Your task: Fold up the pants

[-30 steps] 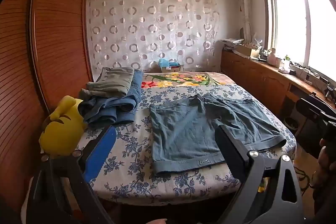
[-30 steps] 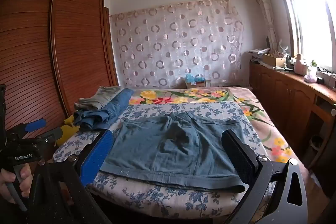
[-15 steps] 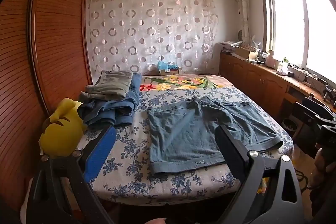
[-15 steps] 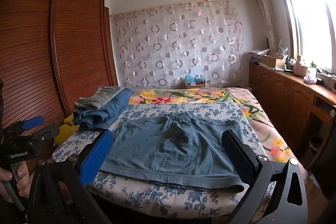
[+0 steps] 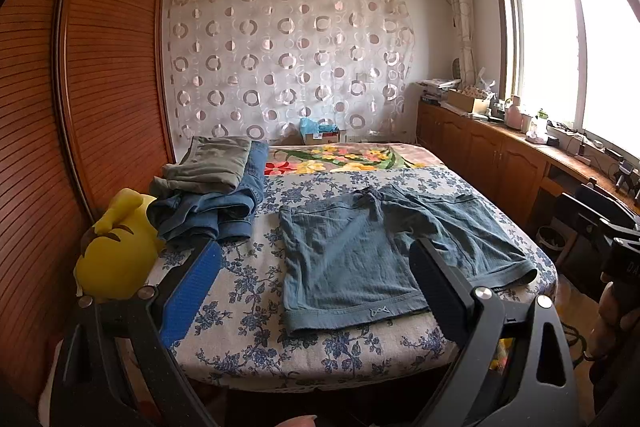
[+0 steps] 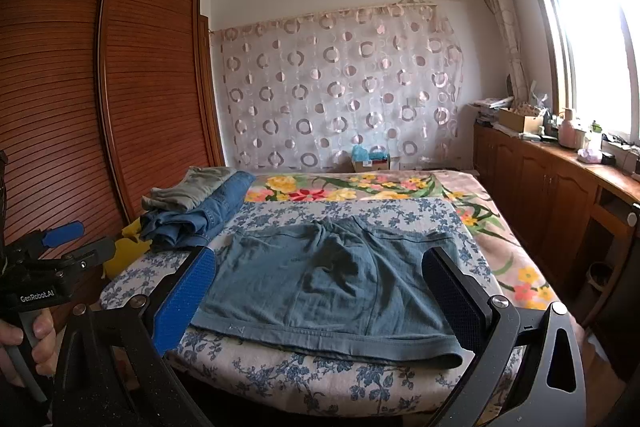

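Note:
A pair of blue-grey shorts [image 5: 372, 251] lies spread flat on the near end of the bed, waistband toward me; it also shows in the right wrist view [image 6: 332, 283]. My left gripper [image 5: 316, 279] is open and empty, held off the bed's near left corner. My right gripper [image 6: 320, 291] is open and empty, held before the bed's near edge, facing the waistband. The left gripper also shows at the left of the right wrist view [image 6: 60, 247], held in a hand.
A pile of folded jeans and grey trousers [image 5: 212, 191] lies at the bed's far left, beside a yellow plush toy [image 5: 116, 247]. A wooden wardrobe [image 5: 80, 87] stands left. Wooden cabinets [image 5: 500, 163] run along the right under the window.
Both grippers have drawn back and lifted slightly from the bed; the shorts look a little farther. The shorts have not moved. Both grippers stay open.

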The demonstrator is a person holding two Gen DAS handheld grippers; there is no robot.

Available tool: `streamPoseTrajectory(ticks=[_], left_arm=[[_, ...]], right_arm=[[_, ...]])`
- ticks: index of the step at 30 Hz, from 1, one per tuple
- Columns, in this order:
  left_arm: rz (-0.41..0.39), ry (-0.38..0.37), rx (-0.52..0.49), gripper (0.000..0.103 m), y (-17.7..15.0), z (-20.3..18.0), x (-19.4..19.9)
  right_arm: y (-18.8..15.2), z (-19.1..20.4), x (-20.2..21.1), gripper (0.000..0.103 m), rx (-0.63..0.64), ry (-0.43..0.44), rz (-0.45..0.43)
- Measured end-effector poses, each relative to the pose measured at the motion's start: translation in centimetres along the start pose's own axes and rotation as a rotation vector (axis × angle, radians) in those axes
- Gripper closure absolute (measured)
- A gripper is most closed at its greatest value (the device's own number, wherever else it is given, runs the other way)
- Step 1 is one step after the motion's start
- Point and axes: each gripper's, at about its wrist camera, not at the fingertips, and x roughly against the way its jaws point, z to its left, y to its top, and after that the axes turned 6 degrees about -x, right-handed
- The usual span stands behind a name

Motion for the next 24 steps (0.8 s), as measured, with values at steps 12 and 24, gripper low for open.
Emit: streamPoseTrajectory(ticks=[12,24], left_arm=[[-0.004,-0.001,-0.002,0.007,0.41,-0.22,0.23],[-0.01,-0.004,-0.005,0.007,0.86,-0.8,0.91]], right_arm=[[-0.02,0.21,-0.06,0.0,0.005,-0.002,-0.001],[0.02,0.12,0.03,0.0,0.001,0.002,0.002]])
